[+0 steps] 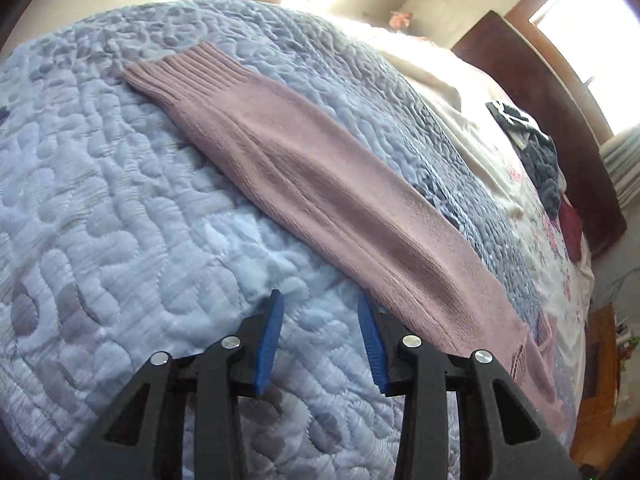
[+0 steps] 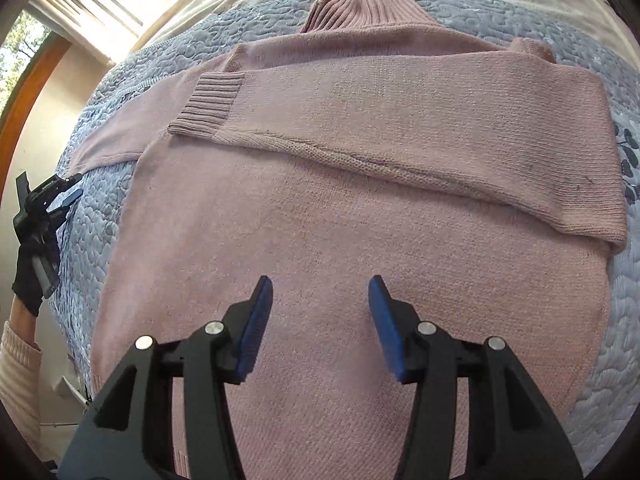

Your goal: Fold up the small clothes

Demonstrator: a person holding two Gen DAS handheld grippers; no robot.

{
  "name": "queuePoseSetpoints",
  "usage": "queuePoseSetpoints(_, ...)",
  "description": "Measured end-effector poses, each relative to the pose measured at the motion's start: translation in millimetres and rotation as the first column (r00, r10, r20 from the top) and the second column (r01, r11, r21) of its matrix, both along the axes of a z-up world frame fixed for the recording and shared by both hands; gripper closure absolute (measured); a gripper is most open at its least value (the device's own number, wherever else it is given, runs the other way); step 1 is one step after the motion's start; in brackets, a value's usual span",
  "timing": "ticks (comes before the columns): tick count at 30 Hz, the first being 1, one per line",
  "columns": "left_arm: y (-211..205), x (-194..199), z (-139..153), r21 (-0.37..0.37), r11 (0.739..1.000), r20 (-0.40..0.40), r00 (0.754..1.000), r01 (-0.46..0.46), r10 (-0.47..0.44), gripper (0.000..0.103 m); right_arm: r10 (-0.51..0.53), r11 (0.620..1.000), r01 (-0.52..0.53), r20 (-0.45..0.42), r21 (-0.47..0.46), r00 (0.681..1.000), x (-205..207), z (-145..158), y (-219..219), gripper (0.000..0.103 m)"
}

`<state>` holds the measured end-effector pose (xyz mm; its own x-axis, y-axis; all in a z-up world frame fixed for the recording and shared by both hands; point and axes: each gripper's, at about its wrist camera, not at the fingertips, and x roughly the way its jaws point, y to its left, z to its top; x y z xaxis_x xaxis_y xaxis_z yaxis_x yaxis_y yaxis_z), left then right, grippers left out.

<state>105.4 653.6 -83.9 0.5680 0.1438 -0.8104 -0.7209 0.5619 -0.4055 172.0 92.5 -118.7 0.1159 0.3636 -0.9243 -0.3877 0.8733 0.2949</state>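
Observation:
A dusty-pink knit sweater lies flat on a pale blue quilt. Its right sleeve is folded across the chest, the ribbed cuff near the left side. The other sleeve stretches straight out over the quilt, ribbed cuff at the far end. My left gripper hovers open beside that sleeve's near part, its right fingertip close to the sleeve's edge. My right gripper hangs open above the sweater's lower body, holding nothing. The left gripper also shows at the far left, in a black-gloved hand.
The quilt covers a bed. A floral sheet with a heap of dark clothes lies beyond it, by a dark wooden headboard. Bright windows and a wooden frame stand past the bed's edge.

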Motion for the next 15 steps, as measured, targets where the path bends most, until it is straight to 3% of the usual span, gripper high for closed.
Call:
queuePoseSetpoints(4, 41.2, -2.7, -8.0, -0.064, 0.994, 0.089, 0.992, -0.084, 0.09, 0.064, -0.001, 0.999, 0.0, -0.01, -0.035, 1.0, 3.6, -12.6, 8.1, 0.052)
queuePoseSetpoints(9, 75.4, 0.1, -20.2, -0.154, 0.976, 0.191, 0.964, -0.155, 0.184, 0.065, 0.001, 0.999, -0.001, 0.002, -0.039, 1.0, 5.5, -20.2, 10.1, 0.05)
queuePoseSetpoints(15, 96.3, 11.4, -22.9, -0.133, 0.979, 0.232, 0.955, -0.156, 0.183, 0.065, -0.002, 0.999, 0.002, 0.008, -0.039, 1.0, 8.8, -23.6, 13.7, 0.047)
